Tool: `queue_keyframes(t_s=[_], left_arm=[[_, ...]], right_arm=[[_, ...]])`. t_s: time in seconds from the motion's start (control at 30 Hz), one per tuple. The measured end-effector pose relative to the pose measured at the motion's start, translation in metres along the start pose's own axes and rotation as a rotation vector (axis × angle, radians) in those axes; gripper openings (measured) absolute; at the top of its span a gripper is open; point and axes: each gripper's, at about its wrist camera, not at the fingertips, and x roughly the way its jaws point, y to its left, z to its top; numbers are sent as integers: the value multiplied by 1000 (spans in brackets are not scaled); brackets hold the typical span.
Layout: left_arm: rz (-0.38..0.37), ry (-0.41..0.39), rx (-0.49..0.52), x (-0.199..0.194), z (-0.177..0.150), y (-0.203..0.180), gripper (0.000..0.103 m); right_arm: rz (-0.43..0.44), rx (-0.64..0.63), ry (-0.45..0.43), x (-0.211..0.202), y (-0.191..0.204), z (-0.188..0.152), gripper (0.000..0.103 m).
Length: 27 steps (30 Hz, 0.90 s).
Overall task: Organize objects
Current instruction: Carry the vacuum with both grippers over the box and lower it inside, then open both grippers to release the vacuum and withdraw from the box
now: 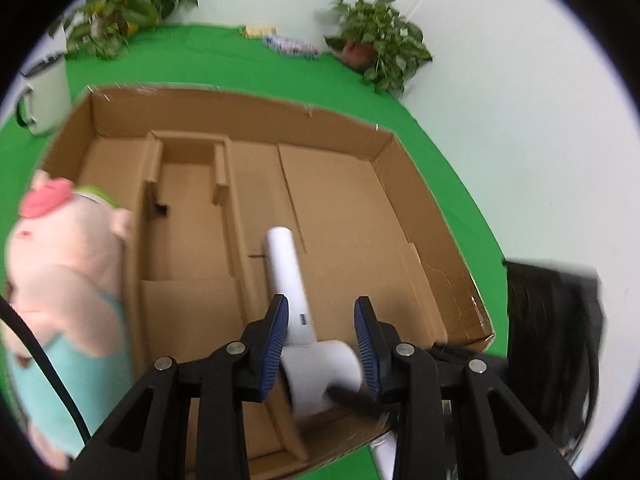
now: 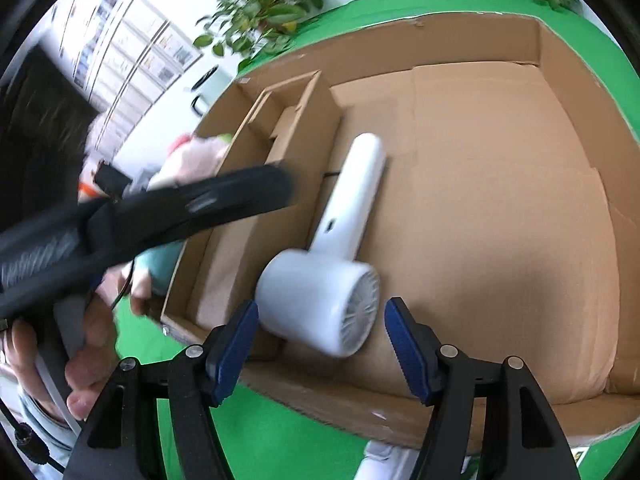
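Blue-padded fingers [image 2: 408, 354] of the right gripper [image 2: 320, 350] stand apart around the white hair dryer [image 2: 332, 268], not pressing it. It lies in the cardboard tray [image 2: 560, 92], near edge. Rigid, smooth plastic, probably light; the slim handle suits gripping best.

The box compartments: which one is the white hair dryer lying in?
The hair dryer lies in the cardboard box's big open section, beside the narrow divided slots, which look bare.
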Motion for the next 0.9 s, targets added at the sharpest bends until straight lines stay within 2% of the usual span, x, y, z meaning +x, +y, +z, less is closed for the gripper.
queue_keyframes(t_s=[0.07, 0.1, 0.17, 0.23, 0.27, 0.3, 0.43, 0.6, 0.9], left_arm=[[51, -30, 10, -9, -5, 3, 32], [76, -36, 11, -13, -8, 7, 32], [124, -43, -1, -15, -14, 15, 32], [135, -31, -20, -16, -22, 24, 32], [143, -22, -28, -16, -25, 29, 32], [152, -9, -38, -13, -27, 32, 32], [154, -6, -30, -15, -40, 33, 32], [146, 10, -44, -12, -44, 30, 32], [152, 32, -46, -7, -48, 25, 32]], right_arm=[[21, 50, -12, -4, -11, 9, 61], [24, 61, -13, -5, -15, 1, 60], [1, 63, 1, -2, -18, 5, 56], [-41, 72, 33, 20, -20, 20, 47], [-64, 81, 47, 31, -21, 27, 45], [-52, 92, 46, 37, -22, 27, 44], [-68, 63, 83, 57, -9, 32, 30], [-112, 13, 117, 73, 3, 20, 30], [-129, 35, 125, 73, 10, 12, 30]])
